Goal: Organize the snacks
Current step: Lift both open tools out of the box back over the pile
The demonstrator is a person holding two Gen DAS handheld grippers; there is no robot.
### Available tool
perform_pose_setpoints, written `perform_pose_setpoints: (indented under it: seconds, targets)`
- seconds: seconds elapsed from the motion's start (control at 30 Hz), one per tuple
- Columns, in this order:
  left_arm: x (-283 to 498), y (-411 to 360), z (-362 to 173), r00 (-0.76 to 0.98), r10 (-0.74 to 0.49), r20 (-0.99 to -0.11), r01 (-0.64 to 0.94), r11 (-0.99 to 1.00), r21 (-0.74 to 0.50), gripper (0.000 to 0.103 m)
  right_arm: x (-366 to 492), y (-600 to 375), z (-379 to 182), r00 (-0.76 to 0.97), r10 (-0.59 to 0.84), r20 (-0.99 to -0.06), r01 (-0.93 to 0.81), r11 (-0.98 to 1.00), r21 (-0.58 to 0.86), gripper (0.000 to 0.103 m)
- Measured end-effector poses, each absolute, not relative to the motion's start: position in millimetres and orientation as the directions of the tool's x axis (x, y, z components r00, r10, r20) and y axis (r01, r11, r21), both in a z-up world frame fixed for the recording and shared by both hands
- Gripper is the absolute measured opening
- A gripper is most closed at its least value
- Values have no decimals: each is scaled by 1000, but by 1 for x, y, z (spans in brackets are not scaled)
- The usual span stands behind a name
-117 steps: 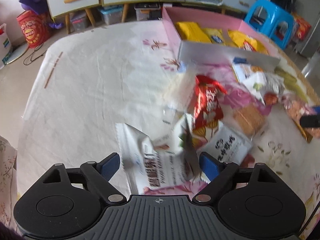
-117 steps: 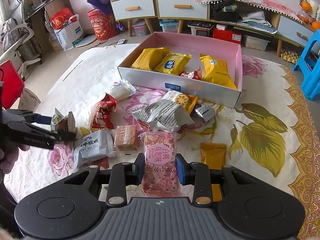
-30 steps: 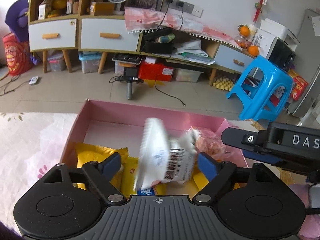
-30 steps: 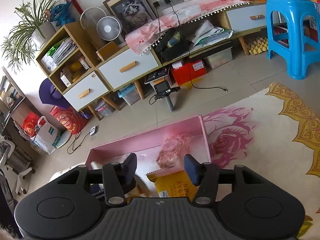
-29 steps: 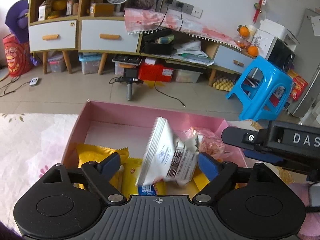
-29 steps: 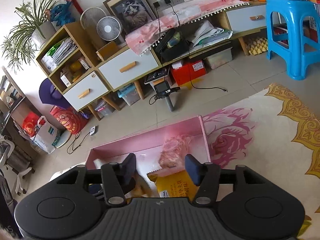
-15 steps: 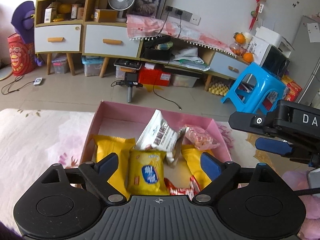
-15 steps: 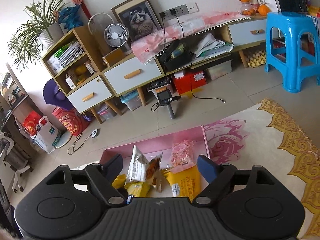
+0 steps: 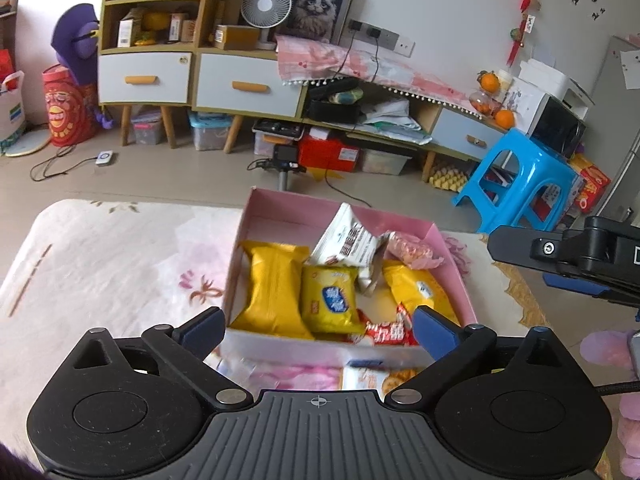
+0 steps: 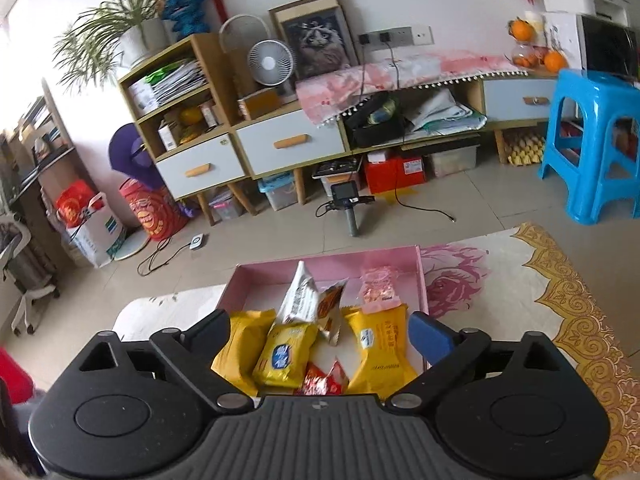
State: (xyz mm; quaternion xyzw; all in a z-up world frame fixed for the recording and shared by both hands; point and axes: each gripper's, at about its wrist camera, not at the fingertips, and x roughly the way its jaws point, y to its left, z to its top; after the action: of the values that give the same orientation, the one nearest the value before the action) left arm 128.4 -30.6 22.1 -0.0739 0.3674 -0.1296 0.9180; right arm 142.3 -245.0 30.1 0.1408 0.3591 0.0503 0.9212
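A pink box (image 9: 236, 264) on the flowered tablecloth holds three yellow packets (image 9: 274, 288), a red one (image 9: 384, 332), a white packet (image 9: 346, 240) leaning at the back and a pink packet (image 9: 412, 250) beside it. My left gripper (image 9: 318, 328) hovers above the box's near wall, its jaws opening with nothing between them. My right gripper (image 10: 320, 332) hangs over the same box (image 10: 328, 258), jaws also opening and empty. Below it lie the white packet (image 10: 298, 296) and the pink packet (image 10: 378, 290). One of its fingers (image 9: 520, 246) shows at the right in the left wrist view.
More snacks (image 9: 368, 378) lie on the cloth in front of the box. A thin stick (image 9: 30, 280) rests at the table's left. Beyond the table stand a blue stool (image 9: 516, 184), a low cabinet (image 9: 244, 88) and a small tripod camera (image 10: 350, 200) on the floor.
The white packet has dropped from my left gripper into the box, and the pink packet from my right. Both grippers have widened and drawn back and upward from the box.
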Motion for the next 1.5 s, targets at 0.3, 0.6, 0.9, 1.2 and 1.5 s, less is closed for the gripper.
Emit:
perform_pose_setpoints:
  seconds: [0.3, 0.6, 0.9, 1.2, 1.5]
  targets:
    - [100, -18, 18, 659, -227, -717, 165, 974, -157, 101, 114, -231, 34, 753, 153, -640, 6, 971, 239, 95]
    - [78, -2, 1, 649, -205, -733, 187, 976, -108, 102, 81, -220, 23, 771, 144, -620, -77, 988, 134, 95]
    - [60, 21, -6, 667, -186, -721, 219, 975, -48, 102, 63, -217, 12, 770, 153, -620, -155, 987, 51, 95]
    - [50, 38, -25, 622, -211, -754, 275, 961, -42, 102, 54, -227, -8, 747, 108, -656, -160, 987, -19, 95]
    - [34, 30, -48, 530, -309, -790, 448, 893, -49, 101, 43, -228, -33, 656, 93, -749, -198, 979, -52, 95]
